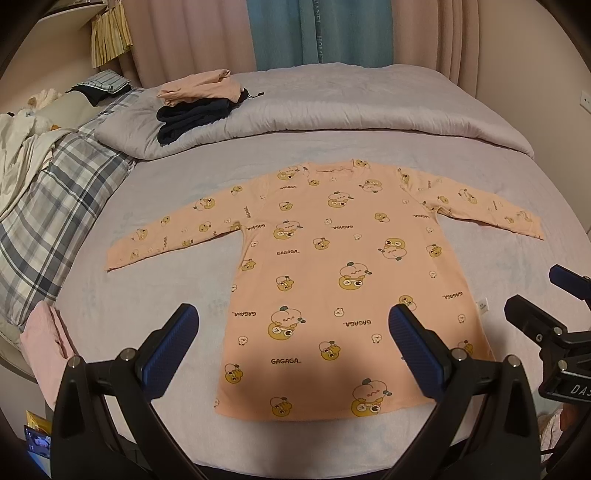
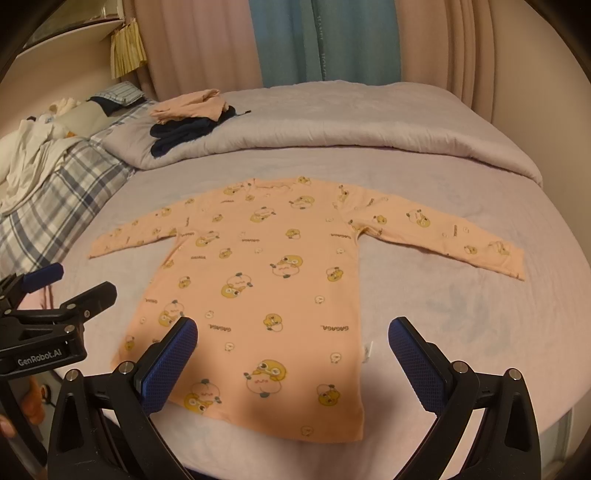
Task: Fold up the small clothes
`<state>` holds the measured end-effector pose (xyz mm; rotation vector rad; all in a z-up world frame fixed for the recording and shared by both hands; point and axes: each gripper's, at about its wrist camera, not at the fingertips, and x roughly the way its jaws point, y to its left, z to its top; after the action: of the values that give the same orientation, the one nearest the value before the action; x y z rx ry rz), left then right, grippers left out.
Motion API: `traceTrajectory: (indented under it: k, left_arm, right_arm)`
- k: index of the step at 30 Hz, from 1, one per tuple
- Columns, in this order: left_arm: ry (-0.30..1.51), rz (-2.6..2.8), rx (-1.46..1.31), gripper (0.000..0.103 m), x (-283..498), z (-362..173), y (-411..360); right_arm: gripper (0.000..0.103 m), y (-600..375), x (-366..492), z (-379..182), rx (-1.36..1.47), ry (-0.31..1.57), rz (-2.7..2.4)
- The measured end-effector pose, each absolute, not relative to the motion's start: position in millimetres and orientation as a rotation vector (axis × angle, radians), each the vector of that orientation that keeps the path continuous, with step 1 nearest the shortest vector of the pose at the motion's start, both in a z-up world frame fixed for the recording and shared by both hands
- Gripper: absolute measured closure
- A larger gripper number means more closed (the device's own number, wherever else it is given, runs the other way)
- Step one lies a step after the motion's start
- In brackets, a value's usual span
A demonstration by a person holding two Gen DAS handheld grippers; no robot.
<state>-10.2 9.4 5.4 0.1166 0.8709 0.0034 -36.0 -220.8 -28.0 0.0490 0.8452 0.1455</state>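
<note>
— Peach cotton, printed with yellow ducks and the word GAGAGA: that is the long-sleeved child's top (image 1: pixel 332 258), isn't it? Where does it lie?

— Flat on the lilac bedsheet (image 1: pixel 155 295), both sleeves spread out to left and right, the neckline at the far end and the hem at the near edge of the bed. A small white label sticks out of its right side seam.

— And the tongs?

— The left gripper (image 1: pixel 293 332) hangs above the lower half of the top with its blue-padded jaws spread wide, nothing between them. The right gripper (image 2: pixel 293 345) is released too, jaws wide apart; its left finger is over the hem area and its right finger over bare sheet, just beside the right seam. Each gripper shows at the edge of the other's view.

— What else is on the bed?

— A rolled grey duvet (image 1: pixel 332 107) lies across the far side. On its left end sits a pile of folded clothes (image 1: pixel 199 101), peach on top of navy. A blue-and-white plaid pillow (image 1: pixel 55 206) is at the left, with a crumpled white cloth (image 1: pixel 22 144) beyond it. A folded pink garment (image 1: pixel 46 336) rests at the near left edge.

— Behind the bed?

— Pink and teal curtains (image 1: pixel 295 33).
</note>
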Motion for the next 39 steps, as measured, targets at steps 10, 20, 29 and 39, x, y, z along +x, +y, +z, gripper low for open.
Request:
traceTrajectory:
  k: [10,20,29,39]
  left_arm:
    - [0.873,0.004,0.118,0.000,-10.5,3.7,9.2]
    - [0.874,0.004,0.119,0.000,-10.4,3.6,9.0]
    - [0.877,0.002,0.116,0.000,-11.2,1.4,10.2]
    - [0.879,0.004,0.110,0.000,-10.7,-0.2,10.6]
  right_arm:
    - [0.001,-220.1,-36.6,-29.2,0.050,0.846,0.146]
    - [0.001,-219.3,-37.5,-29.6,0.051,0.847,0.147]
    - [0.001,-219.5,-37.2,-29.5,0.051,0.846,0.146]
    - [0.001,-219.6,-37.0,-29.7,0.052,0.846,0.146]
